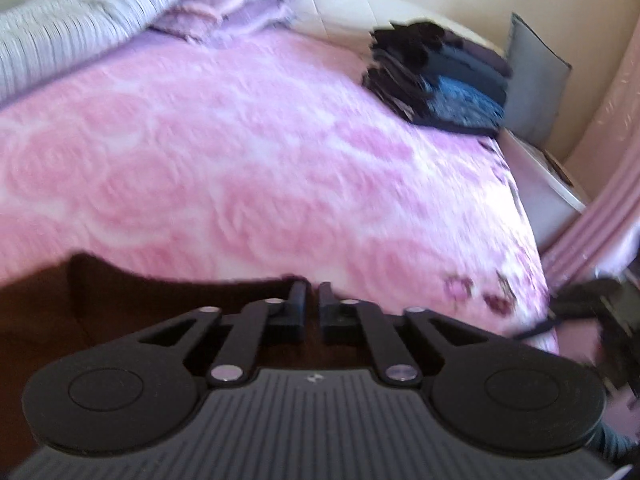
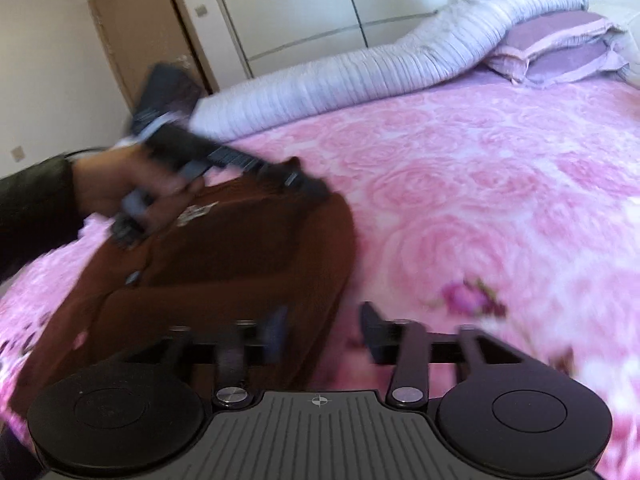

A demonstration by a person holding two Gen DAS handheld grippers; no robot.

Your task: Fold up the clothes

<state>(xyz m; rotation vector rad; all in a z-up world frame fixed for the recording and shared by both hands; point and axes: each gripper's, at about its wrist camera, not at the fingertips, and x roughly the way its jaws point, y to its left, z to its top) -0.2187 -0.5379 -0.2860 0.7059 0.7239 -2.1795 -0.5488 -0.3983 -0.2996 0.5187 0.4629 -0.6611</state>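
Observation:
A brown garment lies partly folded on the pink rose-patterned bedspread. In the left wrist view it shows as a dark brown cloth under my left gripper, whose jaws are nearly closed on its top edge. The right wrist view shows that gripper held by a hand at the garment's far corner. My right gripper is open, its left finger over the garment's near right edge. Both views are blurred.
A stack of folded dark and blue clothes sits at the far right of the bed. A rolled lilac duvet and purple pillows lie along the head. A bedside table stands beyond the bed edge.

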